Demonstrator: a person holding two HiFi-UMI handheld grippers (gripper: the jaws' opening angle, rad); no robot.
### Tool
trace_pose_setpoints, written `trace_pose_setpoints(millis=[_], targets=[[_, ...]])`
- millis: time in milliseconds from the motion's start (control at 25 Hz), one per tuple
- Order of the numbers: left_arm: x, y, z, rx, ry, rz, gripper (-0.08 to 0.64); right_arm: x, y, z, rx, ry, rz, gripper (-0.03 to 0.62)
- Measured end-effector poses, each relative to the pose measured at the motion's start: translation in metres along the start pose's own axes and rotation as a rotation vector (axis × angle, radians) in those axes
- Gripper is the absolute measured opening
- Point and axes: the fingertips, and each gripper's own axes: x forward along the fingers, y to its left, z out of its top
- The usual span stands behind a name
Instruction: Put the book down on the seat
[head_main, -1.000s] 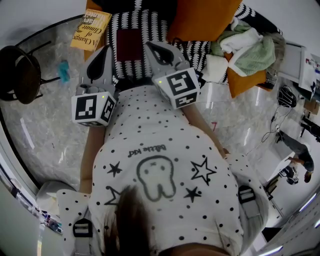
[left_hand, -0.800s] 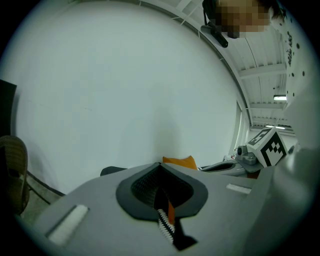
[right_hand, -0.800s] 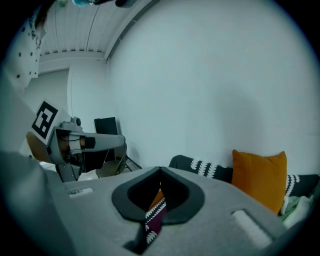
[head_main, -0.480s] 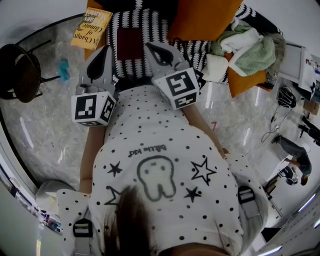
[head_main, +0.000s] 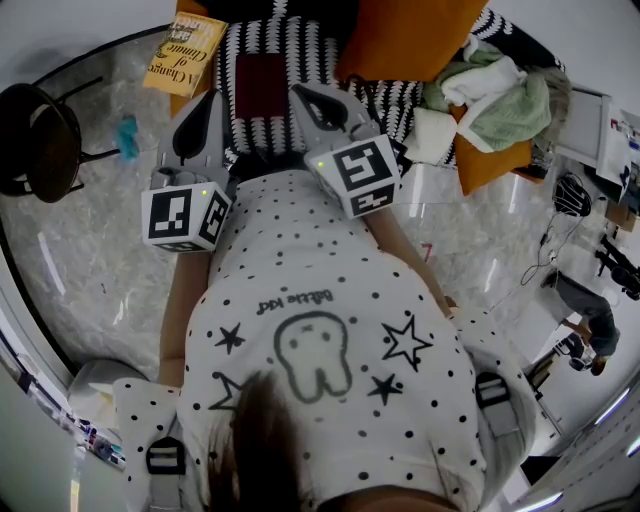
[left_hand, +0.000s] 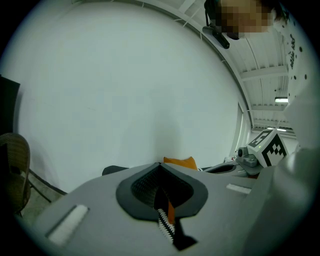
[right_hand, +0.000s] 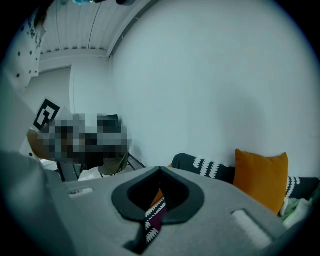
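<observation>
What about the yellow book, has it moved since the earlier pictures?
No. The book lies in the same place, just left of the striped blanket.

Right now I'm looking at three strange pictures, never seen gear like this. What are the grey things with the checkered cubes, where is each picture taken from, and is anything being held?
There is no robot: a person in a dotted shirt holds a grey two-jaw tool in each hand; the cubes are parts of them. One picture comes from a camera on the person's head, looking steeply down at the left tool and right tool. The other two come from cameras riding on each tool, looking along its jaws. Both pairs of jaws are together, holding nothing. Ahead is a seat with a black-and-white blanket, orange cushions and a heap of cloths; a yellow book lies at its left end. A dark stool stands further left.
</observation>
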Motion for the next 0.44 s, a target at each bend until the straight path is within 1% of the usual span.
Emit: trace_pose_setpoints(millis=[440], targets=[[-0.011, 0.003, -0.003, 0.0, -0.011, 0.0, 0.002, -0.001, 0.012, -0.003, -0.012, -0.004, 0.003, 0.002]])
